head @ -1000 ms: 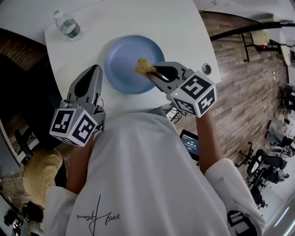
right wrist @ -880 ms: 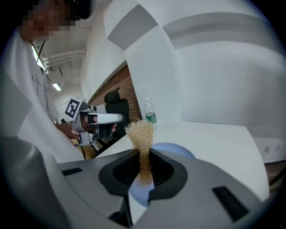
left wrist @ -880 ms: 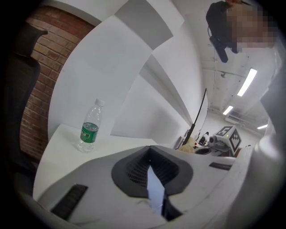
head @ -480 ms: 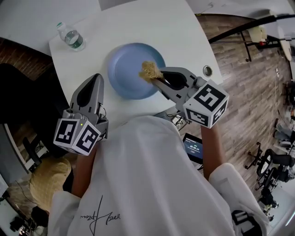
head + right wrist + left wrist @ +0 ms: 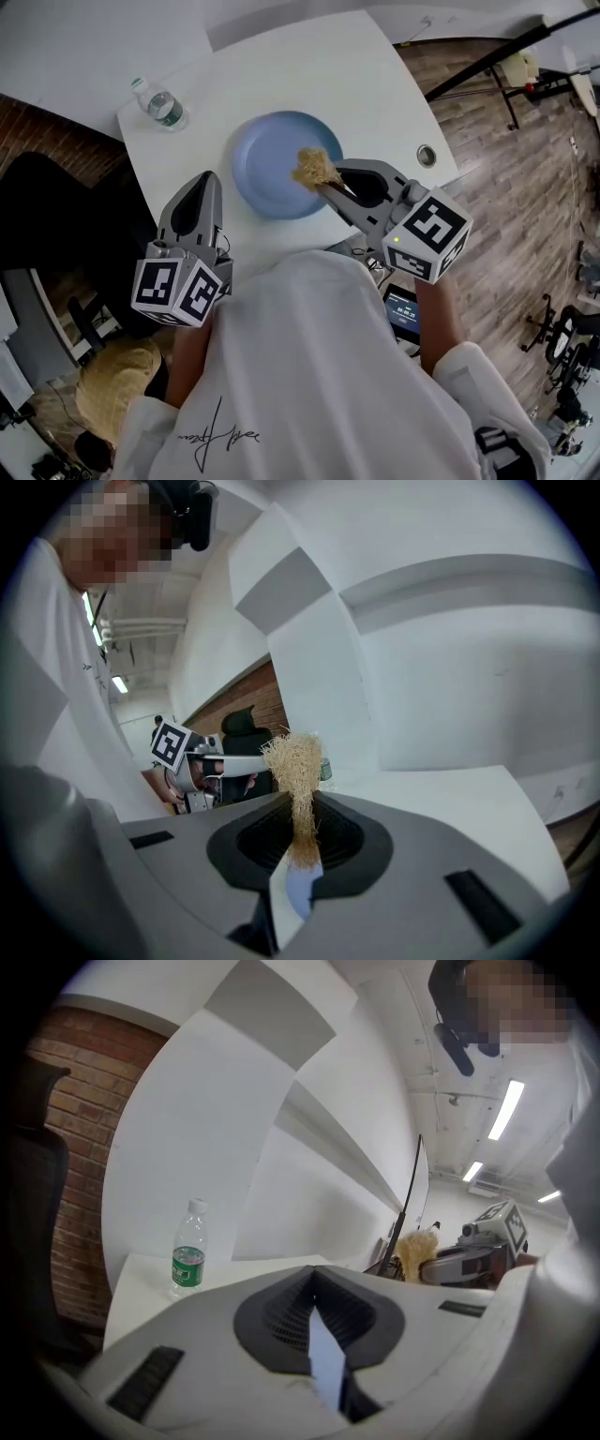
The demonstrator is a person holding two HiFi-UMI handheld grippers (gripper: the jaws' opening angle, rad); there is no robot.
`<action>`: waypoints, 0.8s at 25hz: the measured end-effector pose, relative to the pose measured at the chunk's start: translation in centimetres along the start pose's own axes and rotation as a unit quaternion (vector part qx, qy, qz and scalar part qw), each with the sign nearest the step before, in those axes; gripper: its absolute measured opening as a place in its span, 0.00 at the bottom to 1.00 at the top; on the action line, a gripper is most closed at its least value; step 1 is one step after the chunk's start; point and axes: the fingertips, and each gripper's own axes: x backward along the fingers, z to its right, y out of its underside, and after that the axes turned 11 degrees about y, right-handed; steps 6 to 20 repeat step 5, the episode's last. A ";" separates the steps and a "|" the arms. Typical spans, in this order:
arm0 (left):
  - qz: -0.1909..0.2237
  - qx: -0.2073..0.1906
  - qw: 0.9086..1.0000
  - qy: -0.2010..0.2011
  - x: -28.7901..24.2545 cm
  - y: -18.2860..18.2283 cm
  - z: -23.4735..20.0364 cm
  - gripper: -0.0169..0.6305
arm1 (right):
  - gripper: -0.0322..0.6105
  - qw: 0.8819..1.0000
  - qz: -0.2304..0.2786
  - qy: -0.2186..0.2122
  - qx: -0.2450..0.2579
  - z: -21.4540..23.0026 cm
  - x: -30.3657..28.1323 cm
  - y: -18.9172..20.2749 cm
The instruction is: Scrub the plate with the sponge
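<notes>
A round blue plate lies on the white table. My right gripper is shut on a tan, fibrous sponge, which hangs over the plate's right part. In the right gripper view the sponge sticks up out of the closed jaws. My left gripper hovers off the plate's left rim, shut and empty. Its pads meet with nothing between them in the left gripper view. That view also shows the sponge at the right.
A clear water bottle with a green label stands at the table's far left corner; the bottle also shows in the left gripper view. A round cable hole sits near the table's right edge. A dark chair is left of the table.
The right gripper has risen with the sponge, still over the plate's right part. The left gripper has lifted a little beside the plate.
</notes>
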 end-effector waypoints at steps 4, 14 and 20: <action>-0.005 -0.009 1.000 -0.009 -0.3 0.0 0.7 0.00 | 0.11 1.000 0.008 -0.002 -0.004 -0.2 0.7 -0.4; -0.005 -0.010 1.000 -0.010 -0.4 0.0 0.8 0.00 | 0.11 1.000 0.010 -0.002 -0.006 -0.2 0.9 -0.5; -0.005 -0.010 1.000 -0.010 -0.4 0.0 0.8 0.00 | 0.11 1.000 0.010 -0.002 -0.006 -0.2 0.9 -0.5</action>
